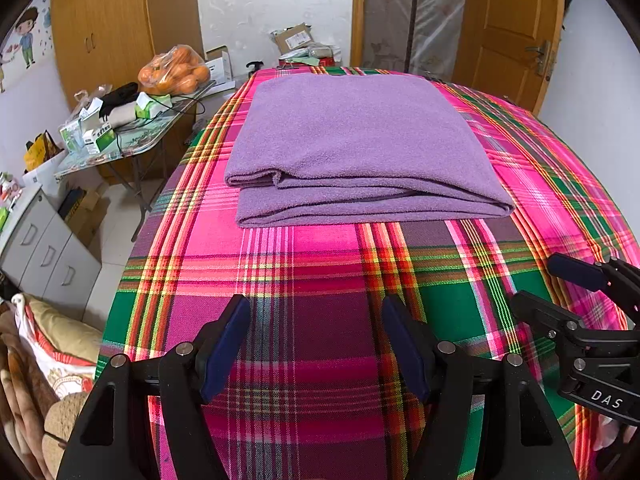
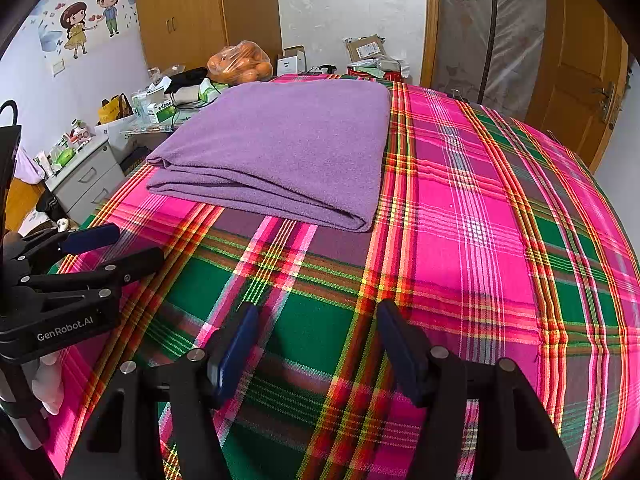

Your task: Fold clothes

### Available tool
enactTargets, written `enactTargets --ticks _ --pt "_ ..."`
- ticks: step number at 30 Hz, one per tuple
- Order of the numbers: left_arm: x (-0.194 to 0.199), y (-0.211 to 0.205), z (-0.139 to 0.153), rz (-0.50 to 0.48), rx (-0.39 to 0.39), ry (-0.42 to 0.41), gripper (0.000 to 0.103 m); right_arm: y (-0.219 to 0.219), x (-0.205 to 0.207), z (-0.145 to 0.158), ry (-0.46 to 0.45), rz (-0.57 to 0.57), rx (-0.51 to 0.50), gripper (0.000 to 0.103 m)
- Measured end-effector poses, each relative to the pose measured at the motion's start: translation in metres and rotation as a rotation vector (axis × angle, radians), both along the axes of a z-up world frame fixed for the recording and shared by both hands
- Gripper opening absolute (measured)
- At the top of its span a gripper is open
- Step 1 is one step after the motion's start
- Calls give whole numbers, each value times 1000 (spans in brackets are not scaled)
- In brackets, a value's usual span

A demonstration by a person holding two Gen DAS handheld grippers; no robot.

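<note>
Near the plaid bedspread (image 1: 304, 272) edge, folded purple towel (image 1: 352, 148) well ahead, left tool (image 1: 316, 340) and right tool (image 2: 316, 344) both released

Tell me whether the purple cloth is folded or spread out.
Folded: the purple cloth shows stacked layers along its near edge.

The folded cloth (image 1: 356, 140) is soft purple all over, with no pattern. It lies on a bed cover (image 1: 304, 276) with bright checks: hot pink and green squares, crossed by thin red, yellow, orange and white lines. The left hand-held gripper (image 1: 316, 344) is black with dark blue pads. The right hand-held gripper (image 2: 316, 348) is black with dark blue pads too. The bag of fruit (image 1: 175, 70) is orange. The door (image 1: 508, 28) and the cupboard (image 1: 104, 28) are honey brown. The drawers (image 1: 44, 252) are grey.
</note>
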State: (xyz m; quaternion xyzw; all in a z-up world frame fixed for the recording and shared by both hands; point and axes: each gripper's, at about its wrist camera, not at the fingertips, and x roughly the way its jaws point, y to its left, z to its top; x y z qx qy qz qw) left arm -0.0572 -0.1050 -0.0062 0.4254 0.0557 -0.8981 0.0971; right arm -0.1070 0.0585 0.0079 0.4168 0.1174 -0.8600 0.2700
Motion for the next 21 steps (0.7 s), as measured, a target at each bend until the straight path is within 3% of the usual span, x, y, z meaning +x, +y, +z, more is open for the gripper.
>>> enactTargets --ticks 21 --pt "1 -2 0 -1 2 1 71 -2 2 0 1 -2 3 63"
